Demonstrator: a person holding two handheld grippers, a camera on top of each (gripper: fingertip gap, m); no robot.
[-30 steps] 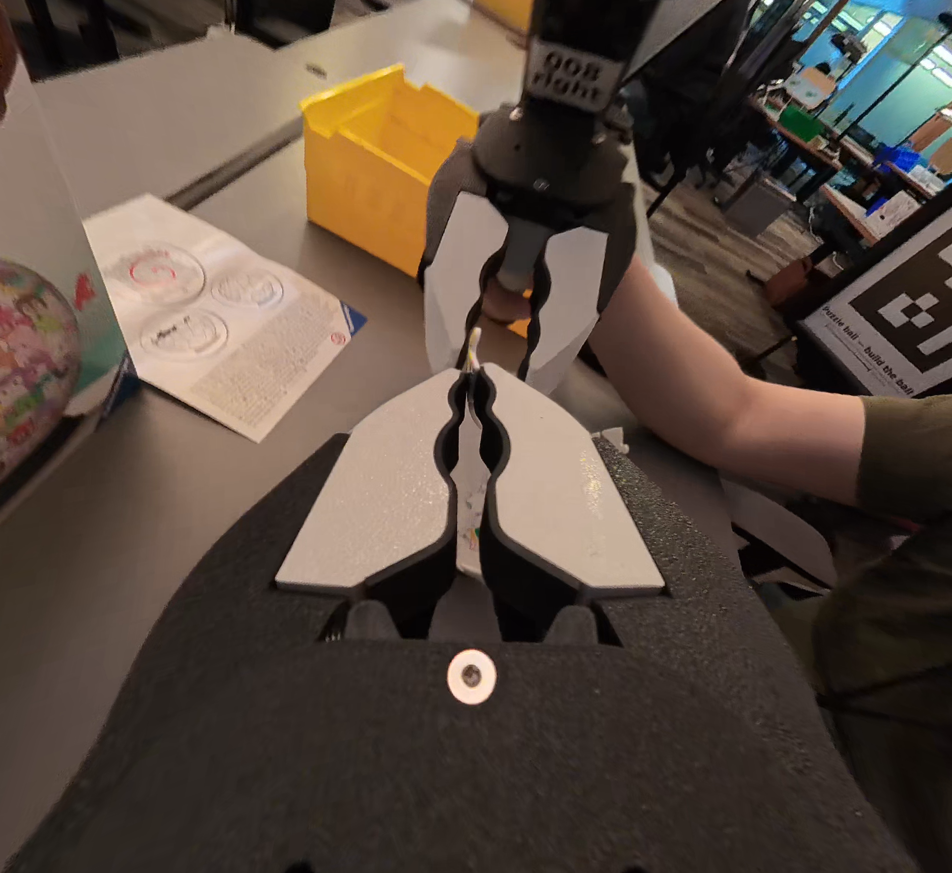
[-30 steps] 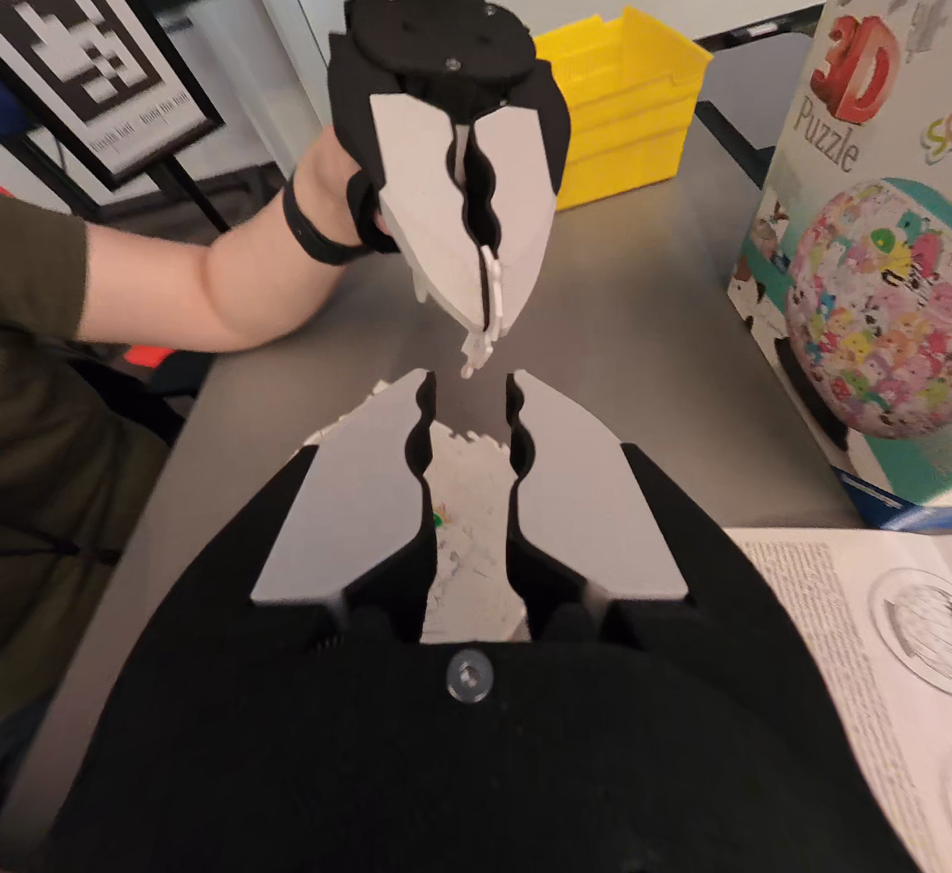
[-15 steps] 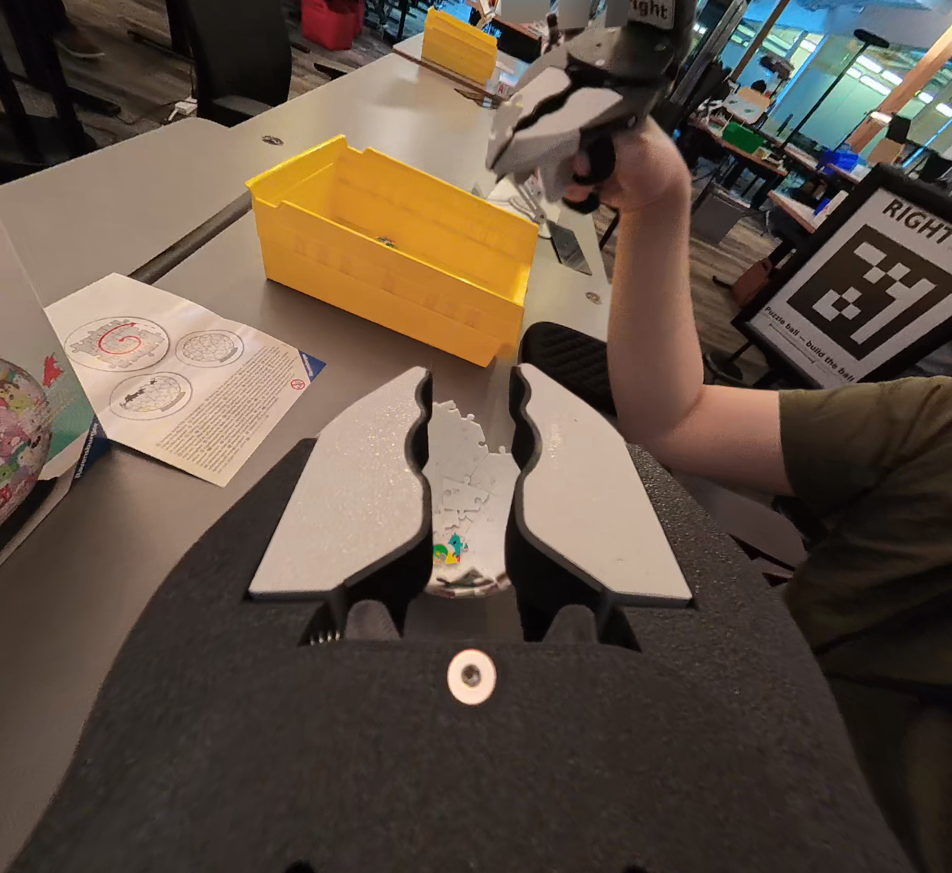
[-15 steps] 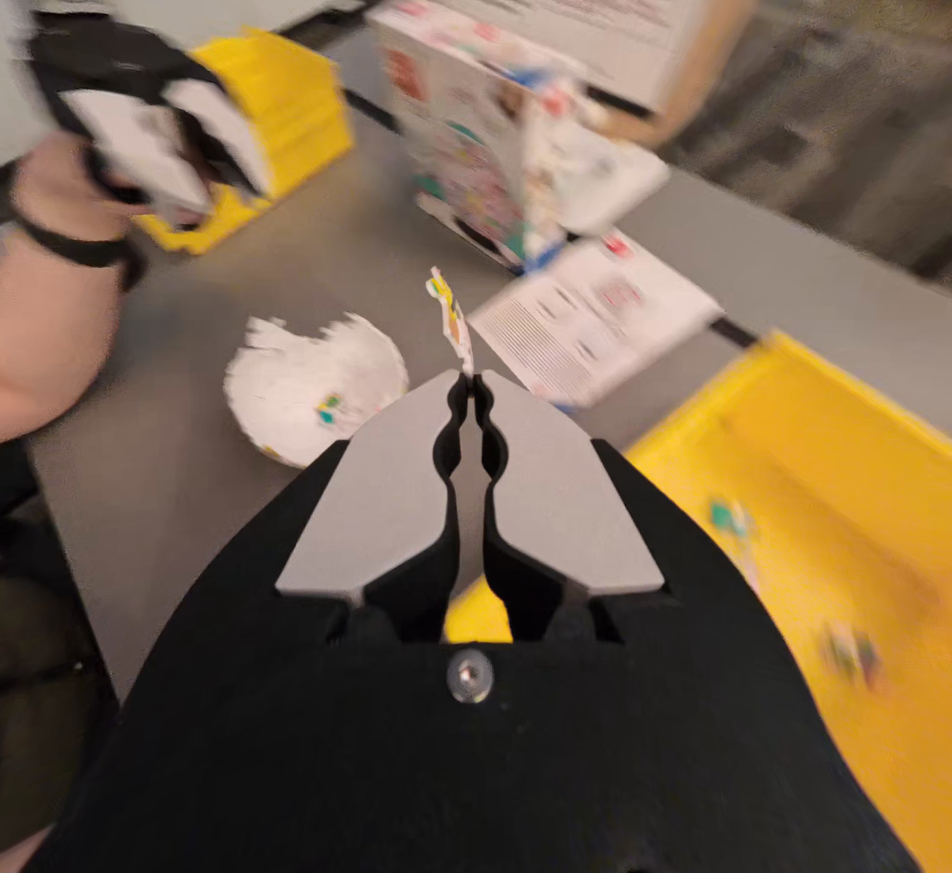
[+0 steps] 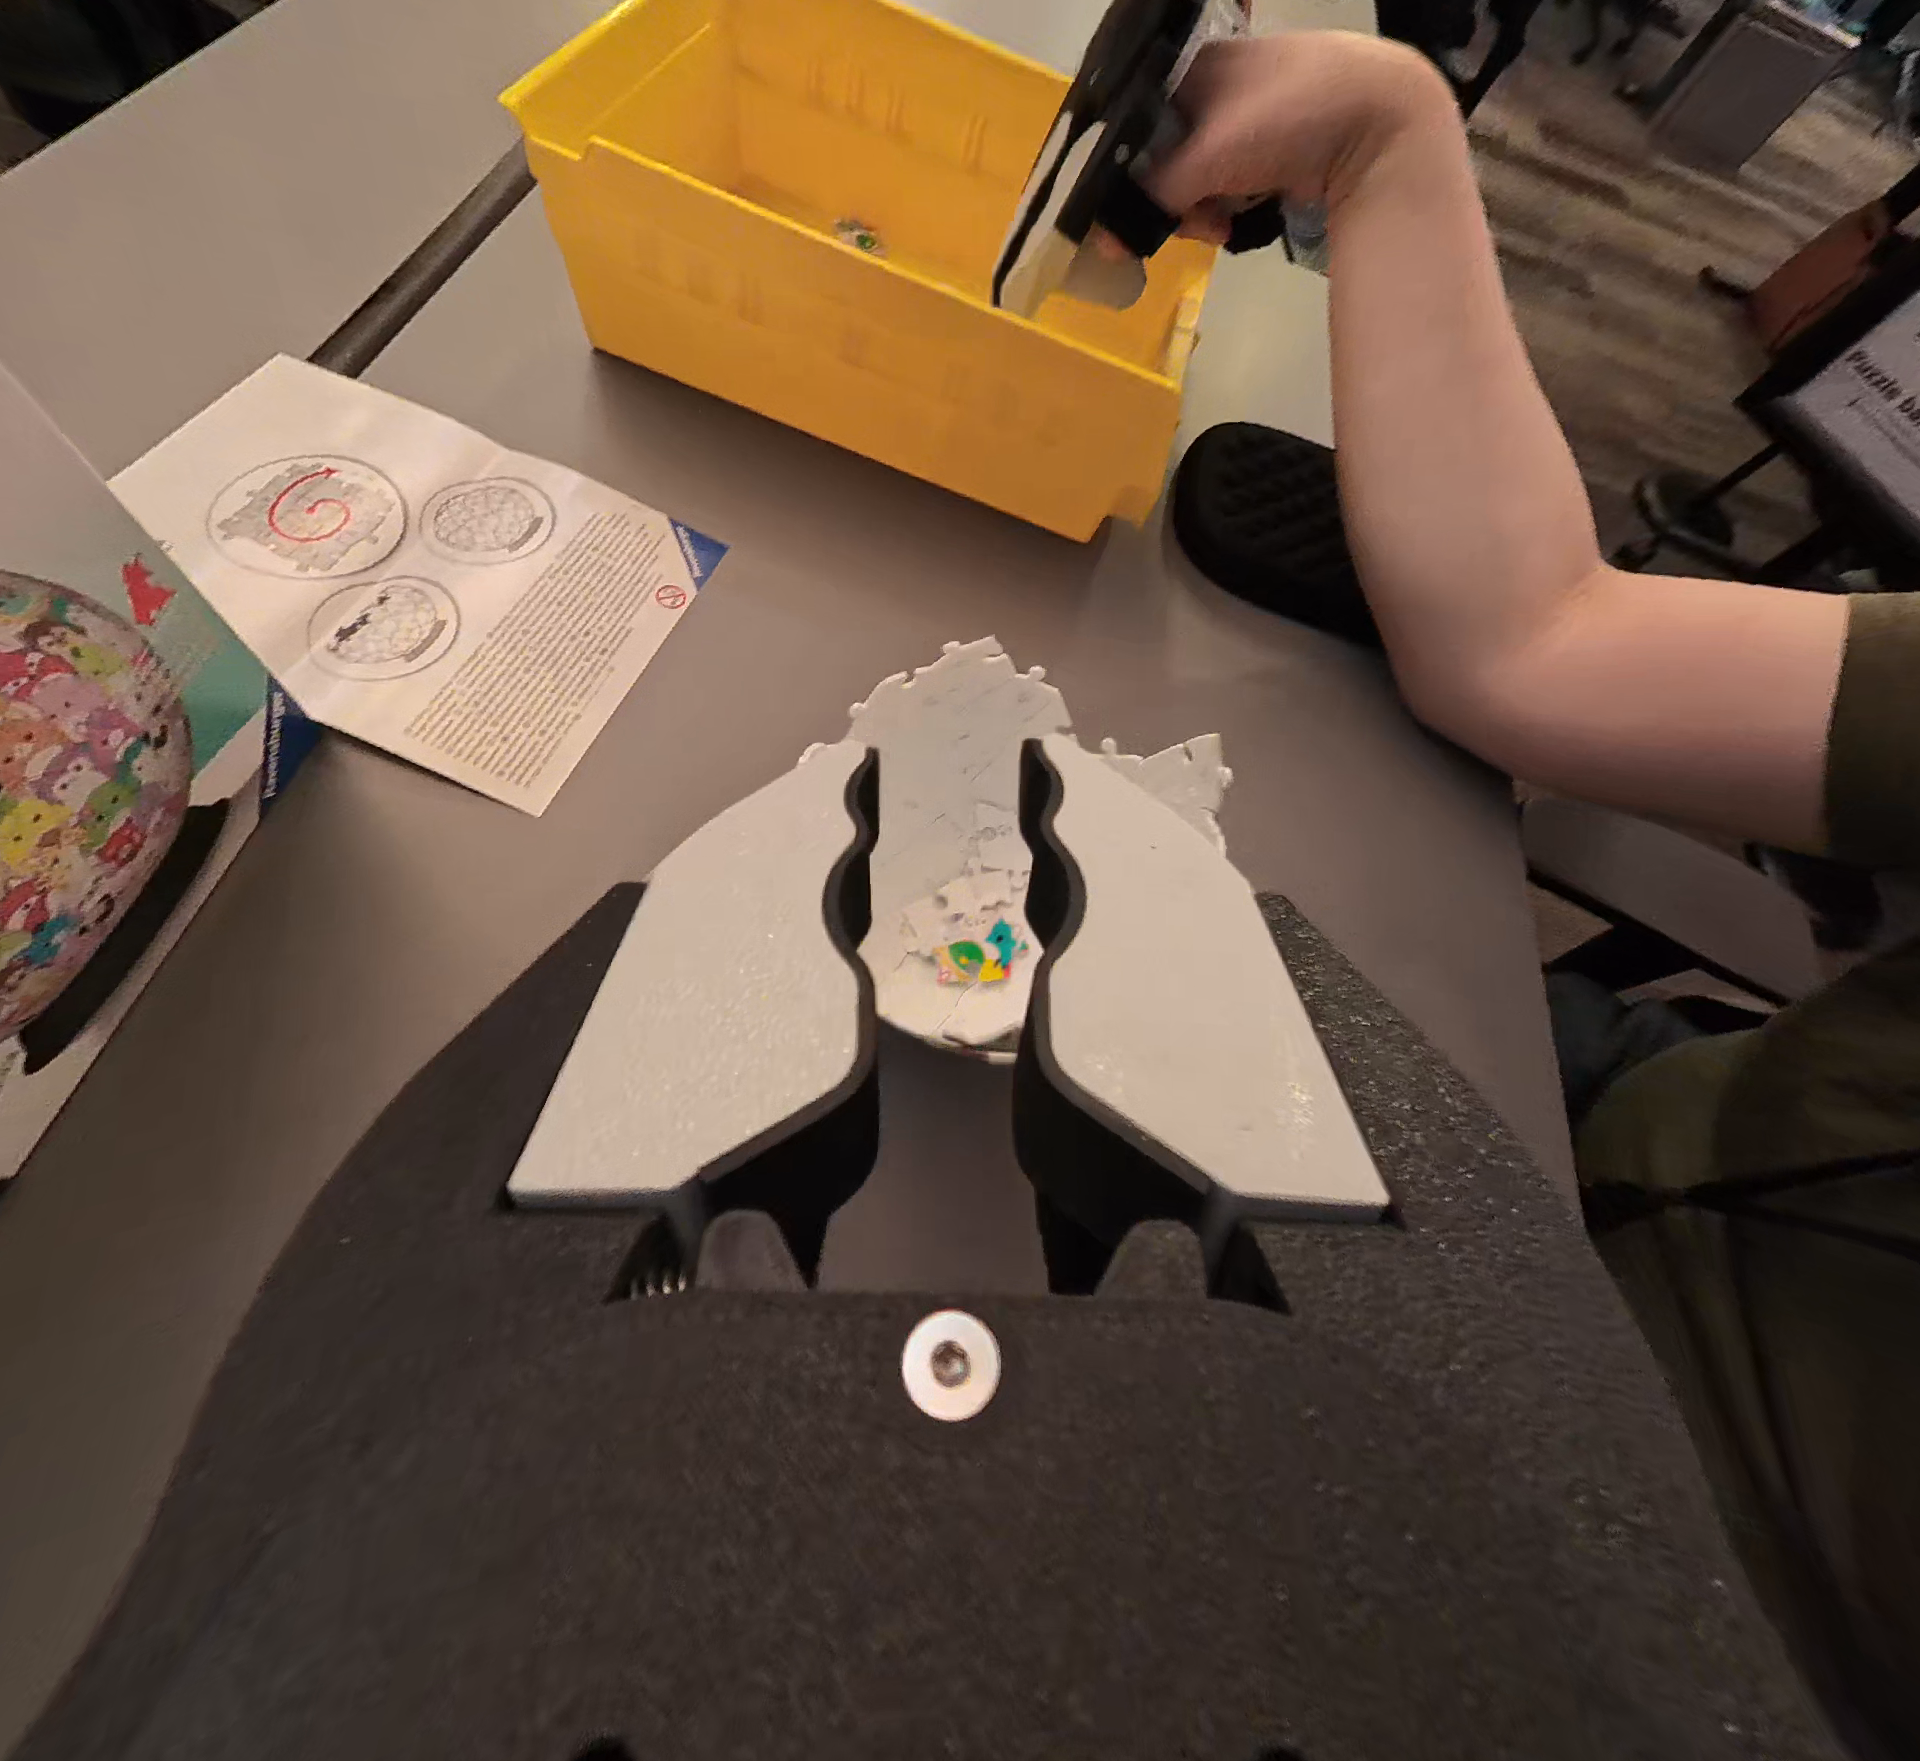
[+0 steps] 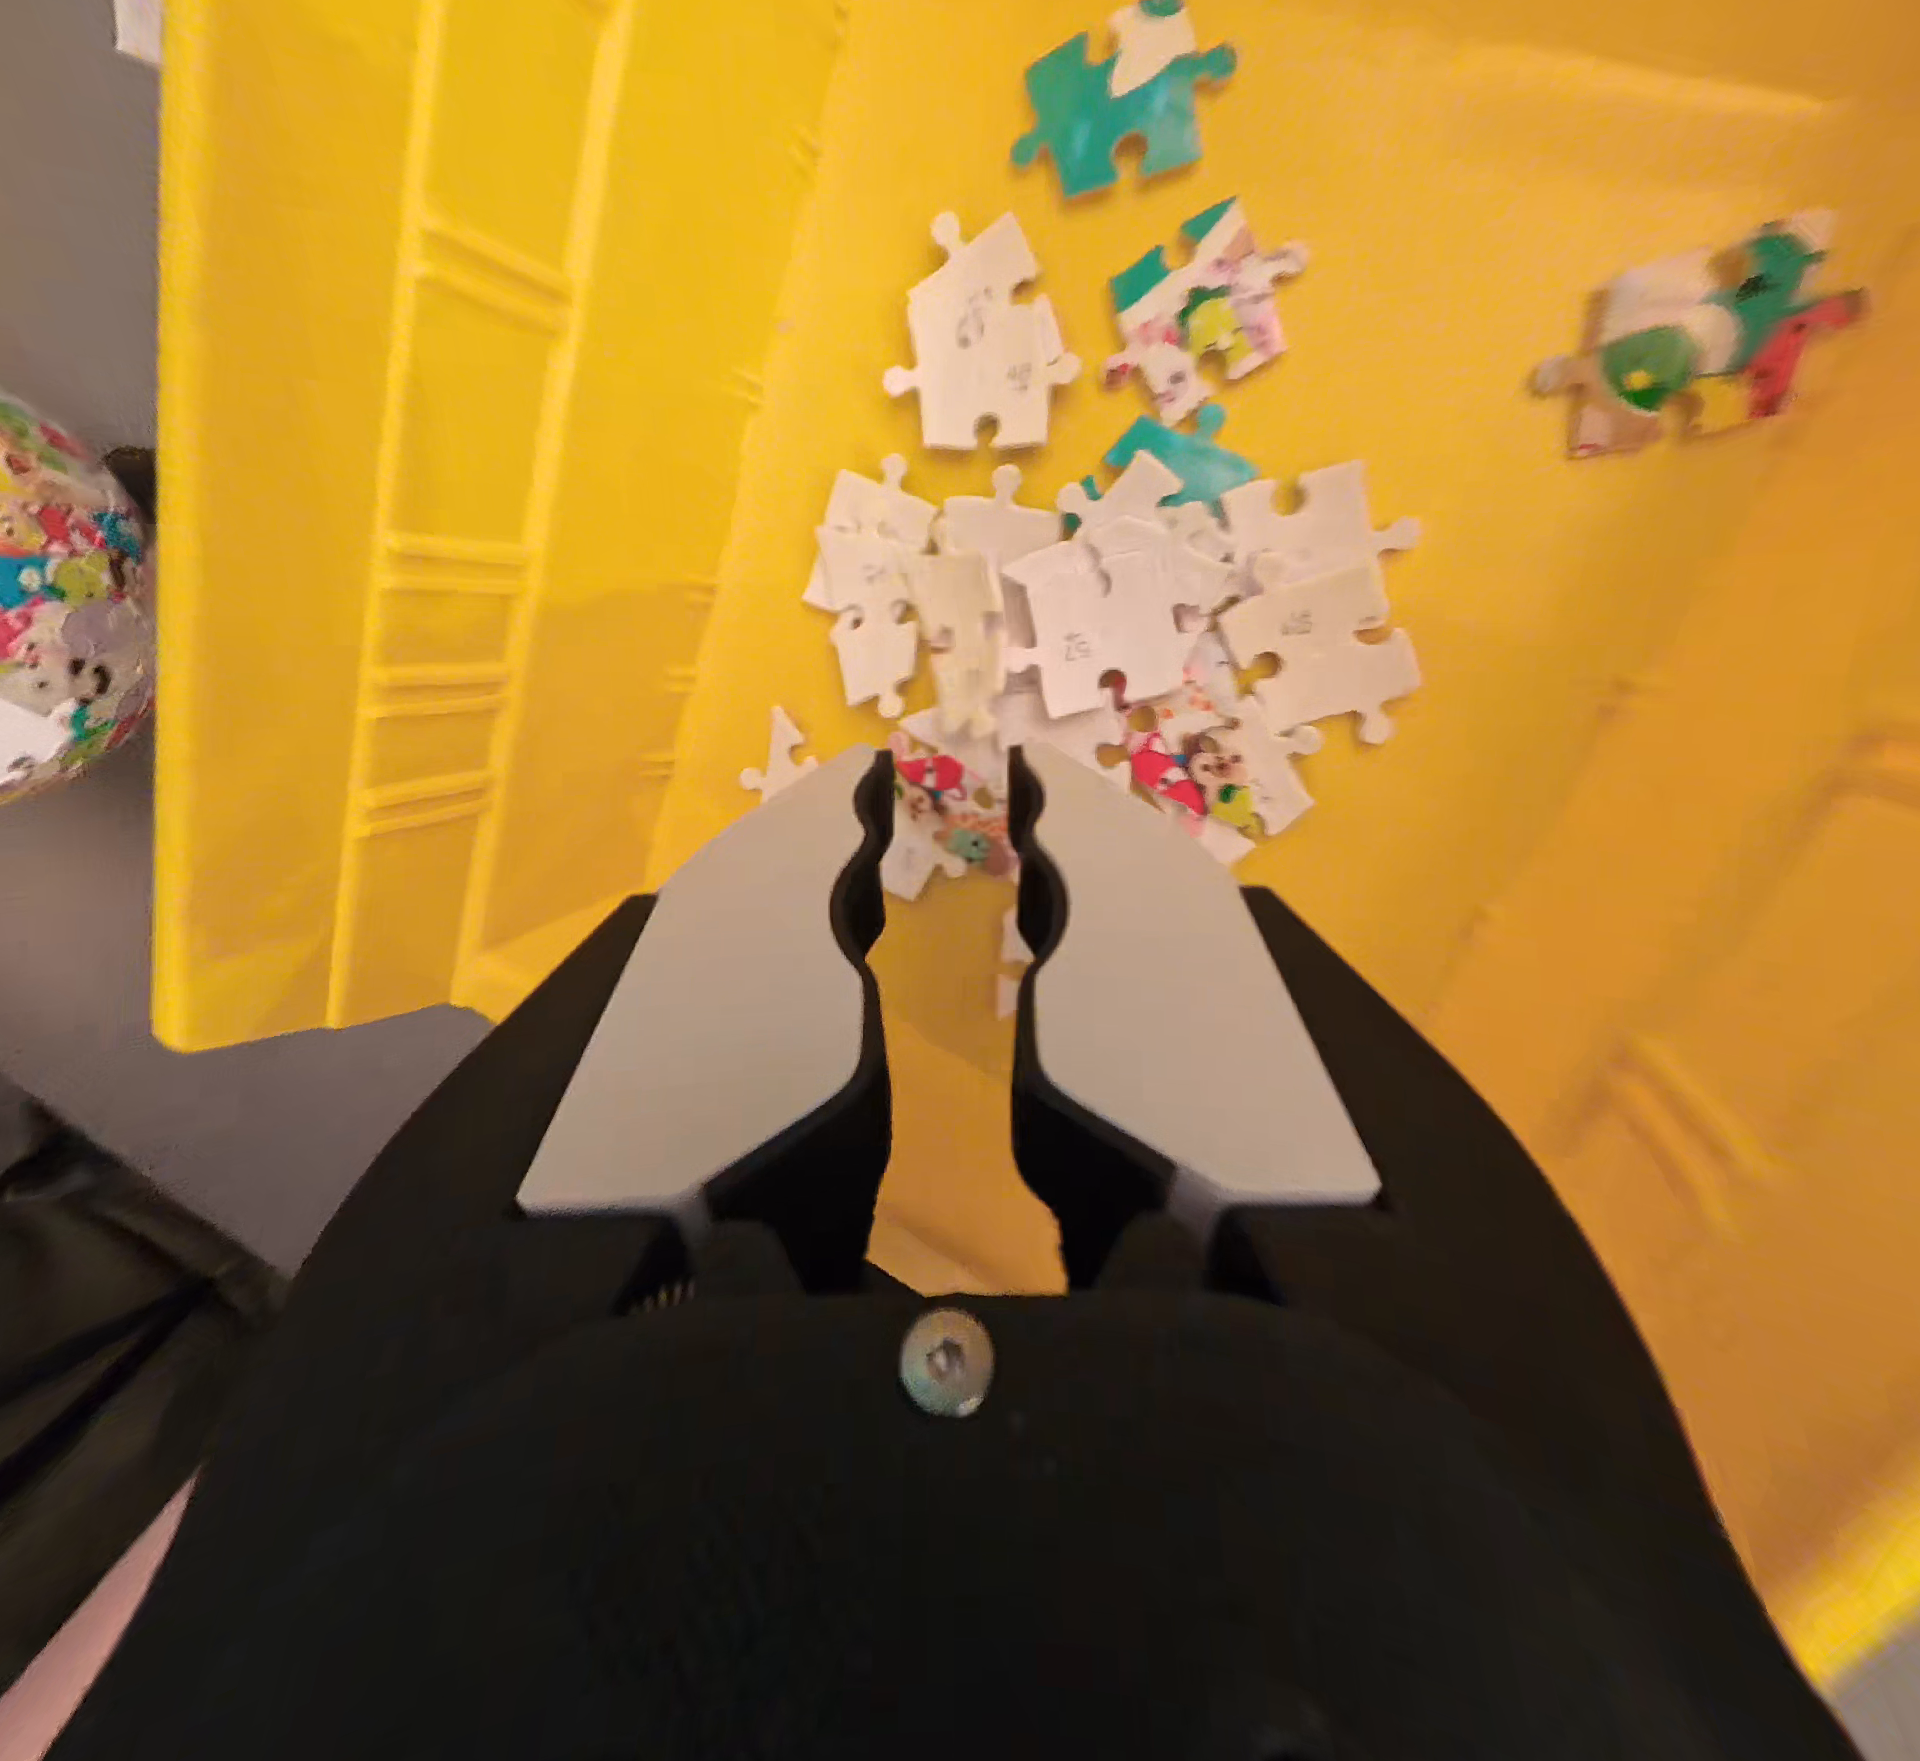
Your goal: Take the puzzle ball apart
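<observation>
While both tongs (image 5: pixel 948 755) (image 6: pixel 945 761) gape empty, loose puzzle pieces (image 6: pixel 1101 610) lie inside the yellow bin (image 6: pixel 520 361).

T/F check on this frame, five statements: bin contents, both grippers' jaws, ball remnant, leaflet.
1. The yellow bin holds loose puzzle pieces. True.
2. The right gripper has its jaws clamped on a piece. False: the jaws stand apart, holding nothing, over the bin.
3. The left gripper is open above the white ball remnant. True.
4. The ball remnant lies inside the bin. False: it sits on the grey table.
5. The instruction leaflet is in the bin. False: it lies flat on the table, beside the puzzle box.
</observation>
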